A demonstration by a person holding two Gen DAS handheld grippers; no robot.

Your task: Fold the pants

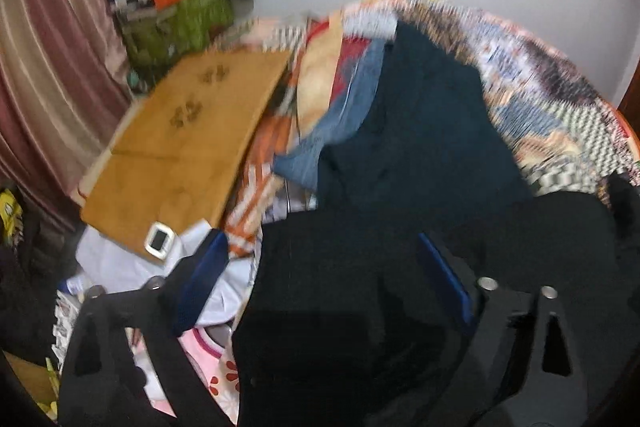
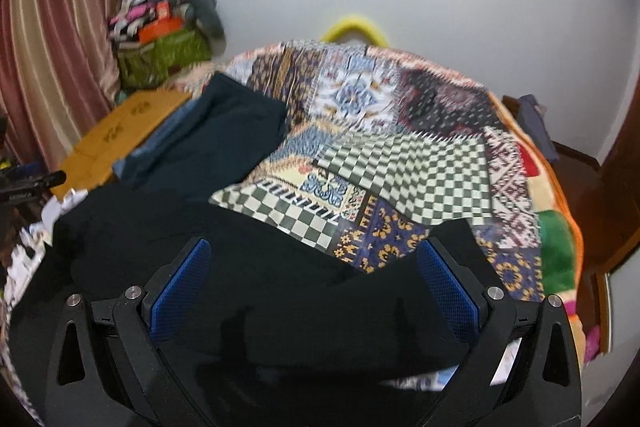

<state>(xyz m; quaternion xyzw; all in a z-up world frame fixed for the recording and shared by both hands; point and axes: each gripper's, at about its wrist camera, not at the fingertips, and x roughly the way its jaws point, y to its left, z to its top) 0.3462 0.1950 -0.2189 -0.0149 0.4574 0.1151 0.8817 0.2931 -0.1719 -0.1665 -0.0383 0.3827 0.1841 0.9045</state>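
Folding looks to be at its start or between folds: the black pants (image 2: 256, 267) lie spread across the near edge of the patchwork bedspread (image 2: 400, 155), and neither tool has hold of them. In the right wrist view the right gripper (image 2: 316, 291) hangs low over the cloth with its jaws spread wide, the blue pads (image 2: 448, 295) standing well apart and black fabric filling the gap beneath them; whether the pads touch the fabric cannot be told. In the left wrist view the left gripper (image 1: 320, 283) is likewise released, its jaws wide, one blue pad over the pants (image 1: 360, 287) and the other out over the pale clutter at the left edge of the bed. That view is blurred, so fine detail is lost.

Beyond the pants, on the far left, a dark teal garment (image 2: 224, 135) lies over a blue one, beside a flat brown cardboard box (image 1: 180, 147). A green bag (image 2: 168, 55) stuffed with things sits in the far left corner by the striped curtain (image 2: 52, 47).

The next move probably calls for each tool to settle on an edge of the pants, close on a single layer or a hem, and lift evenly so the cloth can be carried over itself. Both tools point forward and downward from the near side of the bed, side by side.
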